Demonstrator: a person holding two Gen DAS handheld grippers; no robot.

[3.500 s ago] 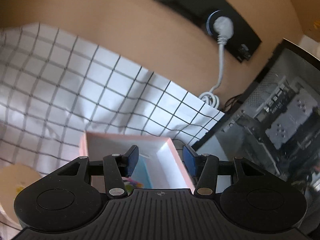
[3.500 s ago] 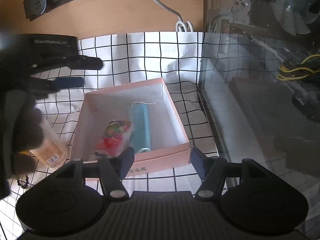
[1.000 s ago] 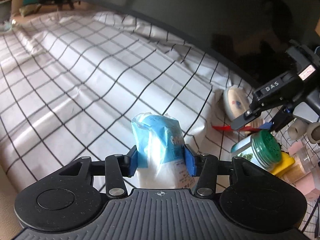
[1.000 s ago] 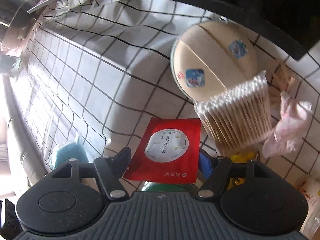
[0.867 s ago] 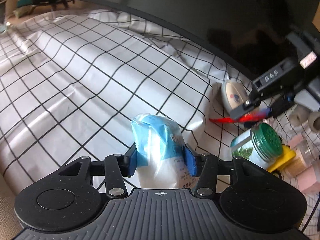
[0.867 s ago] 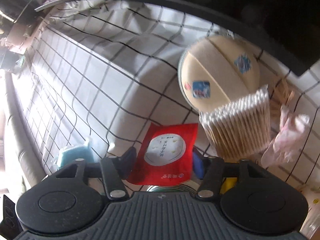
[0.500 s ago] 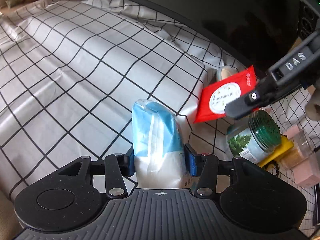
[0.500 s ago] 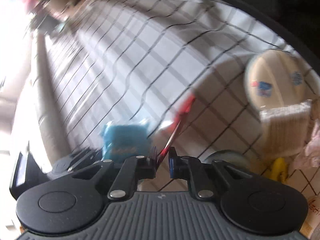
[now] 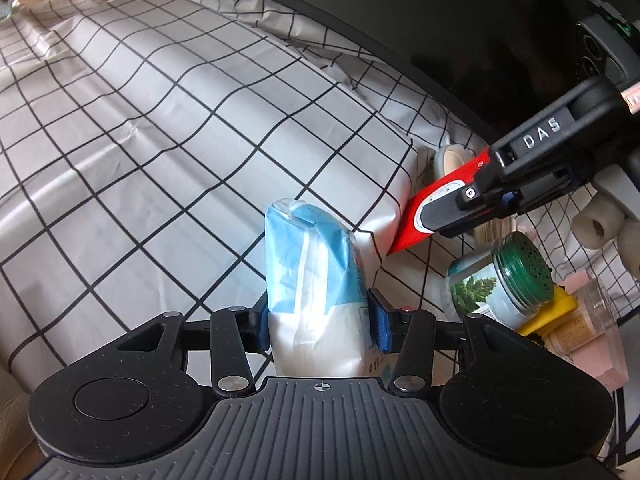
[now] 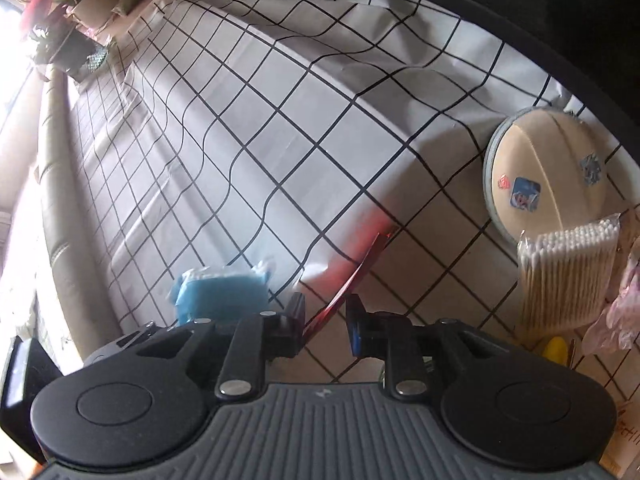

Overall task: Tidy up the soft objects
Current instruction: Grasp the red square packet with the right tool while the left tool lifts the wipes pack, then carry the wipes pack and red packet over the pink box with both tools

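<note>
My left gripper (image 9: pixel 318 324) is shut on a blue and white soft pack (image 9: pixel 316 276) and holds it upright over the checked cloth (image 9: pixel 160 120). The pack also shows in the right wrist view (image 10: pixel 220 294) at the lower left. My right gripper (image 10: pixel 325 320) holds a flat red packet (image 10: pixel 348 280) edge-on between its fingers, though the jaws stand a little apart around it. In the left wrist view the right gripper (image 9: pixel 472 204) holds the red packet (image 9: pixel 416 220) just right of the soft pack.
A green-lidded jar (image 9: pixel 504 280), a yellow object (image 9: pixel 548 312) and a pink box (image 9: pixel 600 344) stand at the right. A round beige tin (image 10: pixel 556 176), a cotton swab pack (image 10: pixel 564 276) and pink crumpled plastic (image 10: pixel 616 312) lie right. A dark curved edge borders the cloth behind.
My right gripper has lifted the red packet off the cloth and turned it edge-on. My left gripper still holds the soft pack, tilted slightly more upright.
</note>
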